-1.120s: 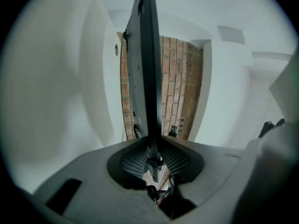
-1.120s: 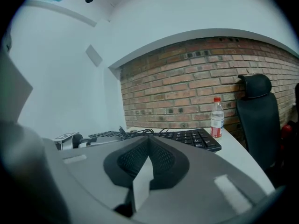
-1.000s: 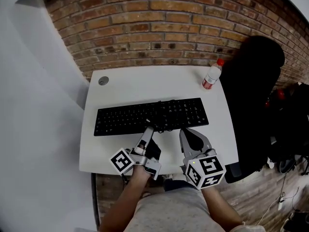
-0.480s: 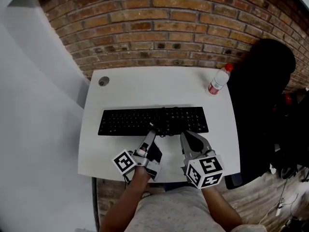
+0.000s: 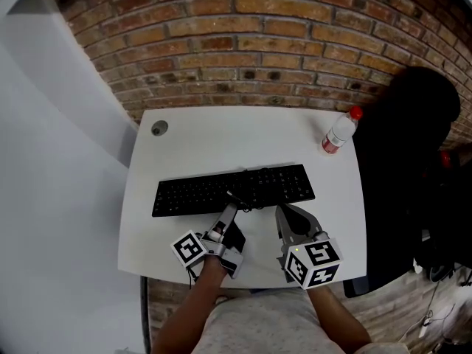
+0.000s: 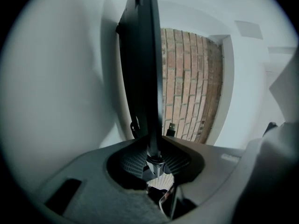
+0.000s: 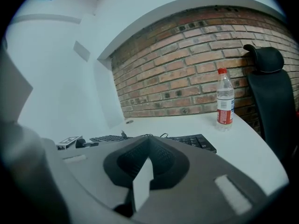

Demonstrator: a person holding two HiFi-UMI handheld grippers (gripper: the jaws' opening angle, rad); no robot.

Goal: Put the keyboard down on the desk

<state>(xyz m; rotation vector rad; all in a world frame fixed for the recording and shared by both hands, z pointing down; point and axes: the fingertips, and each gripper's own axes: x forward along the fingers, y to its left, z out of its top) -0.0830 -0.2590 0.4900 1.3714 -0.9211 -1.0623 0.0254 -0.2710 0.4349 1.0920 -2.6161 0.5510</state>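
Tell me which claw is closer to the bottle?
Right. The right claw is by the keyboard, on the side toward the bottle; the left claw is farther left, pinching the keyboard.

Straight ahead of the left gripper [image 6: 154,164] jaws, the keyboard [image 6: 140,69] stands edge-on, keys unseen, its far end cut off at the top. The right gripper [image 7: 148,146] jaws hide its middle stretch. Beyond them, the bottle [image 7: 225,99] label is too small to read, and the chair [image 7: 273,101] is clipped at the right edge.

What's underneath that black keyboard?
Only the white desk shows around the keyboard; the patch beneath it is covered. The left gripper clamps its near edge, and whether that edge rests flat on the desk cannot be told.
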